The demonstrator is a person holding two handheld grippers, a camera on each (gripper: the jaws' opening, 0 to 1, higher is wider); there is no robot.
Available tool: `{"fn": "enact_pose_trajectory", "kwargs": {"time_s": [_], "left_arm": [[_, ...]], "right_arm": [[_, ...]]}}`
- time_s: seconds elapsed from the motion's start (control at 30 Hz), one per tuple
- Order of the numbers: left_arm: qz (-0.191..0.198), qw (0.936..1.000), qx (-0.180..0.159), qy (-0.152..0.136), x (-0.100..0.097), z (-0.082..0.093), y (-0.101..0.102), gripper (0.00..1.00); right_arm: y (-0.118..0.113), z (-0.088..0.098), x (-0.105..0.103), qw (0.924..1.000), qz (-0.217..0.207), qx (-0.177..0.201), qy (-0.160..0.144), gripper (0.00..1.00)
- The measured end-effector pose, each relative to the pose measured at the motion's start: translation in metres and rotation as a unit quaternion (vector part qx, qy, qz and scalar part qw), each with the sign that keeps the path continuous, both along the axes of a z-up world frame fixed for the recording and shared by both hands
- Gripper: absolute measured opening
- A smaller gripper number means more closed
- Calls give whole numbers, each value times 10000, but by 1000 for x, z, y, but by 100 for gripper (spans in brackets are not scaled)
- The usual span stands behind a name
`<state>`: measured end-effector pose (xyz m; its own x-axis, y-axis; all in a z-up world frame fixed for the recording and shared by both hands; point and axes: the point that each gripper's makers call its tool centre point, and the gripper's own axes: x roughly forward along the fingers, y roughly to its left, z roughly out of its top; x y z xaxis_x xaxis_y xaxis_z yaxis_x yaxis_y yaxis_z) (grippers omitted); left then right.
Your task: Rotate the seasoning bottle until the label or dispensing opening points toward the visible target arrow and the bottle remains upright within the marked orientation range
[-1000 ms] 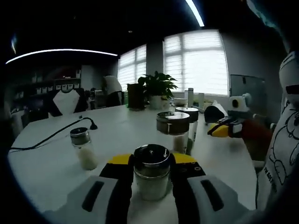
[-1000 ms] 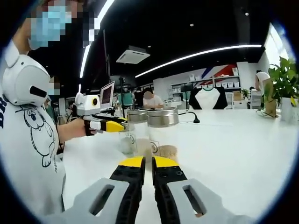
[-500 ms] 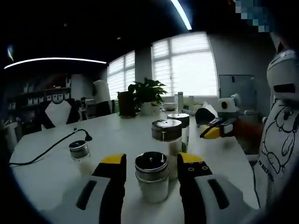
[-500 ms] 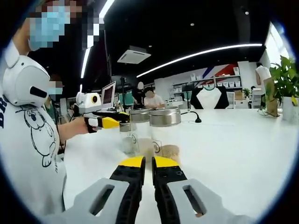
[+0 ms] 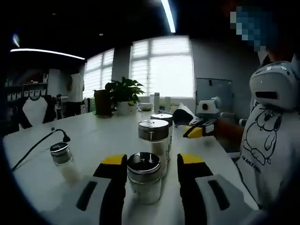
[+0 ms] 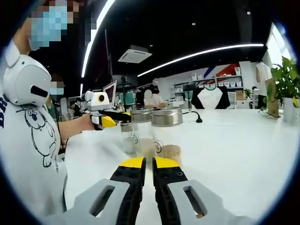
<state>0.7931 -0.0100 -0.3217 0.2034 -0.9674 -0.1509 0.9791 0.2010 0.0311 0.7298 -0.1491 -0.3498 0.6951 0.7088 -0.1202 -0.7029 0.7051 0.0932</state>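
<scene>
The left gripper (image 5: pixel 146 165) is standing spread around the seasoning bottle (image 5: pixel 145 177), its yellow-tipped jaws clear of the glass on both sides. A second ago it was pinching that bottle; now it has let go, so the turn is probably finished or between regrips. The bottle is standing upright on the white desk (image 5: pixel 89 136), between the jaws, its shiny metal cap over clear glass holding white grains. No arrow is visible. Two taller jars (image 5: pixel 153 140) are standing just behind. The right gripper (image 6: pixel 148 163) is resting pressed together, empty, pointing at those jars.
</scene>
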Motion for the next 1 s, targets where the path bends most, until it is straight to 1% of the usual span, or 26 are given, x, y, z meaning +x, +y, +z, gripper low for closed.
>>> {"fn": "enact_pose_trajectory", "kwargs": {"time_s": [0.1,0.2,0.27,0.3,0.33,0.37,0.5,0.6,0.67,0.73,0.87,0.9,1.0], "left_arm": [[-32,10000,10,90,4,-2,-3,46],[-104,9999,36,64,6,-4,-4,46],[-135,9999,-5,79,9,-3,-4,44],[-187,9997,-60,109,9,-2,-4,41],[-250,9993,-161,245,9,-1,-5,39],[-204,9994,-140,237,12,-1,-5,38],[-279,9994,-36,182,10,-3,-5,37],[-332,9990,-56,288,11,-2,-6,36],[-331,9992,24,230,13,-4,-5,34],[-358,9990,22,272,12,-3,-6,33],[-265,9993,102,256,12,-4,-6,33],[-170,9992,128,325,13,-4,-6,33],[10,9993,211,301,13,-4,-7,33]], "right_arm": [[1,0,0,10000,26,-16,-9,3],[2,1,0,10000,39,-20,-13,3],[1,0,1,10000,33,-25,-4,3],[0,0,1,10000,20,-42,-4,3],[-1,0,1,10000,15,-44,-3,3],[-1,0,1,10000,11,-42,-3,3],[-3,0,1,10000,-18,-33,-7,3],[-5,-2,1,10000,-44,-24,5,3],[-5,-2,1,10000,-49,-20,11,3],[-4,-2,1,10000,-49,-26,4,3],[-5,-2,1,10000,-73,-18,8,3],[-6,-3,1,10000,-78,-19,10,3],[-7,-2,2,9999,-119,-6,11,3]]}}
